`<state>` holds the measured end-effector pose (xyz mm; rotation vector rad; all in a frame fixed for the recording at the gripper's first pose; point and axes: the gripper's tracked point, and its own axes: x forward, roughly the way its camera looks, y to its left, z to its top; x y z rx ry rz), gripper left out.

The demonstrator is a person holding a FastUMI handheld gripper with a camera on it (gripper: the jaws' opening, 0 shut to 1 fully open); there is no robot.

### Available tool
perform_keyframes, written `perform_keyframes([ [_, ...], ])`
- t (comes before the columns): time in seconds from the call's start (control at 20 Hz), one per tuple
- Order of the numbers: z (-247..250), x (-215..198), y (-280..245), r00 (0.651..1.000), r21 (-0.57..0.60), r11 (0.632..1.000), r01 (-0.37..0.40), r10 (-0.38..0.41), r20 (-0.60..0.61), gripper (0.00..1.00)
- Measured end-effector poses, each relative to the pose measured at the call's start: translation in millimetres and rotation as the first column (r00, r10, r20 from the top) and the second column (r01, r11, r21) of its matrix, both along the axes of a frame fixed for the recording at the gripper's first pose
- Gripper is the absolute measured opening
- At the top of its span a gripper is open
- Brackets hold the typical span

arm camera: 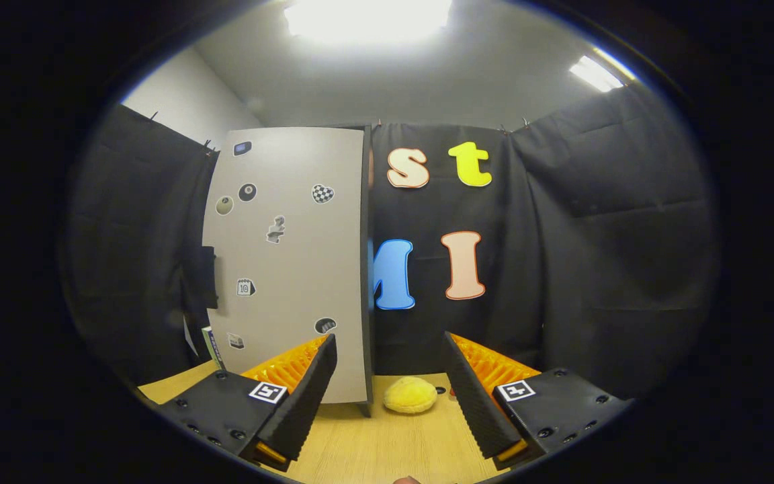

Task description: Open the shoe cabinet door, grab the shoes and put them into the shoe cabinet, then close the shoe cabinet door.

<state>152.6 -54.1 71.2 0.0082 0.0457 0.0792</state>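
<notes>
The shoe cabinet [293, 262] stands on the wooden table beyond my left finger, a tall pale grey box with several small stickers on its door. Its door looks closed, with a dark handle [207, 277] on its left edge. A yellow fluffy shoe [410, 394] lies on the table just right of the cabinet's foot, ahead of my fingers and between their lines. My gripper [390, 376] is open and holds nothing; its fingers are apart, above the table, short of the shoe.
The wooden table [387, 447] runs under the fingers. A small upright box or book [212, 347] leans by the cabinet's lower left. A small dark spot [441, 390] lies right of the shoe. Black cloth walls close the booth on all sides.
</notes>
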Motion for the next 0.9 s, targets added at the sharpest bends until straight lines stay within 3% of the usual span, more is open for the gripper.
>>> perform_keyframes([
  [0.9, 7, 1, 21, 0.999, 0.048, 0.998, -0.039, 0.039, 0.018, 0.98],
])
